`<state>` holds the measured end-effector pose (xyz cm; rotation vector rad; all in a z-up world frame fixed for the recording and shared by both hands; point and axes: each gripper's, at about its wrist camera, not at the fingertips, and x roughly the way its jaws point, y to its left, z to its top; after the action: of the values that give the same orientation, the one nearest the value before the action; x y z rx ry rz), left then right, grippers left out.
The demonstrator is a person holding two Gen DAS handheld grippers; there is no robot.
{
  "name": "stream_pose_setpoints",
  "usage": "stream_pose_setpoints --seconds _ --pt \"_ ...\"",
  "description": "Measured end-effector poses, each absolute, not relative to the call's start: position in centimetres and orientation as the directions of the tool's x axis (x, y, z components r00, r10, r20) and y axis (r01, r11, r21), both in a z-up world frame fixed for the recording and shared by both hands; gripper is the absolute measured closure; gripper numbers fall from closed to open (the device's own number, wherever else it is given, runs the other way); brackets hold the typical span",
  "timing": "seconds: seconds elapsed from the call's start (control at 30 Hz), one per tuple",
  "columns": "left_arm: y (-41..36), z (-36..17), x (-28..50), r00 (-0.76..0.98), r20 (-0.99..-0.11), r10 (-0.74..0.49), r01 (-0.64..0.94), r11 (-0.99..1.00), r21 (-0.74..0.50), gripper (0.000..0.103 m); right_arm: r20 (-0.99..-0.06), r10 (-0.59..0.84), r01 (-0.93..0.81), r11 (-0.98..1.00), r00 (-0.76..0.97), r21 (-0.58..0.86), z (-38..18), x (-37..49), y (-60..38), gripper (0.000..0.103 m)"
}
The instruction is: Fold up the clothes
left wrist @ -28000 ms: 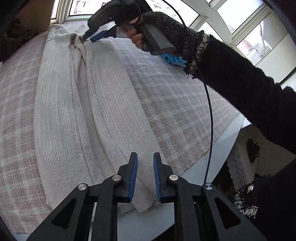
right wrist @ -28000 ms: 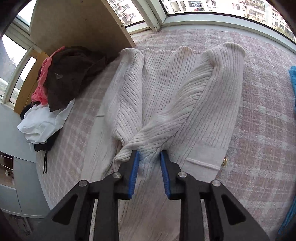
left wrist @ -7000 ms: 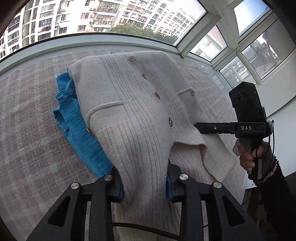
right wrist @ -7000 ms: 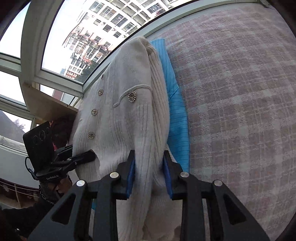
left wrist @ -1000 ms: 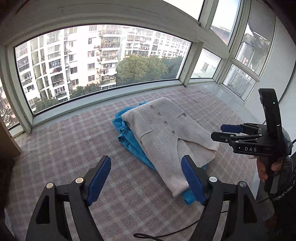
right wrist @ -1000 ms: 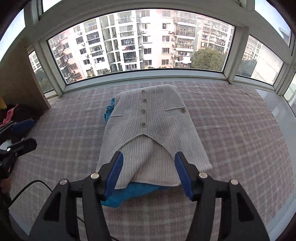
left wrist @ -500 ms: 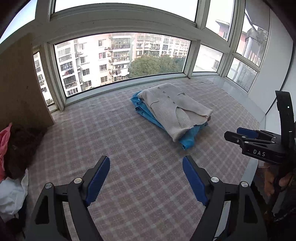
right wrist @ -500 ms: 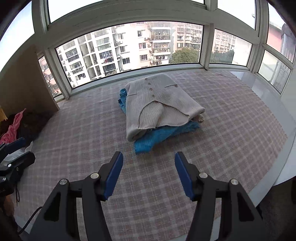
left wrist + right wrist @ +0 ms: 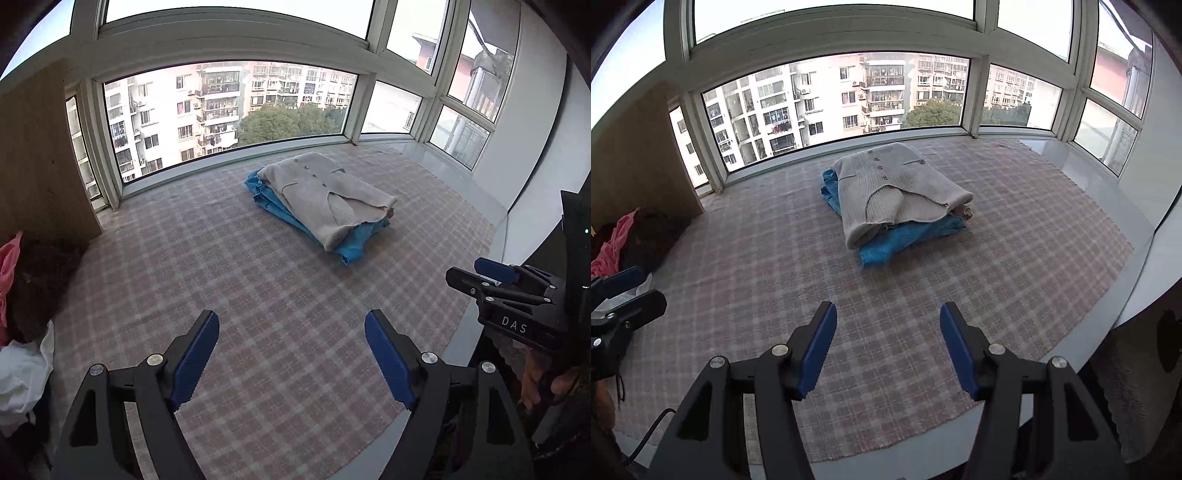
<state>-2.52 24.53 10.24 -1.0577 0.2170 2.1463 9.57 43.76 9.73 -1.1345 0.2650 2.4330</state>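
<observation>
Folded cream cardigan [image 9: 897,188] lying on top of a folded blue garment [image 9: 886,245], mid-tabletop [image 9: 1015,258] on a checked cloth near the window. Left gripper [image 9: 291,356] and right gripper [image 9: 888,349] both spread wide, holding nothing, well back from the stack. Pile of unfolded clothes [image 9: 624,236] at far left, partly cut off, individual pieces hard to distinguish

A pink-and-grey checked cloth [image 9: 229,280] is spread beneath the bay window [image 9: 229,107]. A wooden board [image 9: 37,155] is stood at the window's left end. Apartment blocks [image 9: 820,99] and trees are seen through the window.
</observation>
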Motion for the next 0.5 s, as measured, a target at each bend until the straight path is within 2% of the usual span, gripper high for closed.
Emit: stream_pose_setpoints --seconds 0.13,0.3,0.4,0.5 --pt "23.8 10.9 -2.4 -0.404 -0.727 0.555 -0.67 -0.72 -0.178 0.021 -0.758 0.336 -0.491 -0.871 -0.559 -0.024 10.1 10.7 43.2 0.045" --pt "23.3 11.6 -2.0 -0.415 -0.71 0.569 -0.683 -0.71 -0.17 0.012 -0.756 0.354 -0.502 -0.864 -0.551 -0.039 10.3 11.3 42.7 0.045" --pt "23.2 12.1 -1.6 -0.422 -0.698 0.579 -0.694 -0.701 -0.162 0.001 -0.753 0.363 -0.503 -0.863 -0.549 -0.048 10.5 11.4 42.4 0.045" --pt "23.4 12.3 -1.1 -0.419 -0.691 0.589 -0.714 -0.684 -0.15 0.001 -0.752 0.371 -0.506 -0.861 -0.546 -0.057 10.6 11.5 42.1 0.045"
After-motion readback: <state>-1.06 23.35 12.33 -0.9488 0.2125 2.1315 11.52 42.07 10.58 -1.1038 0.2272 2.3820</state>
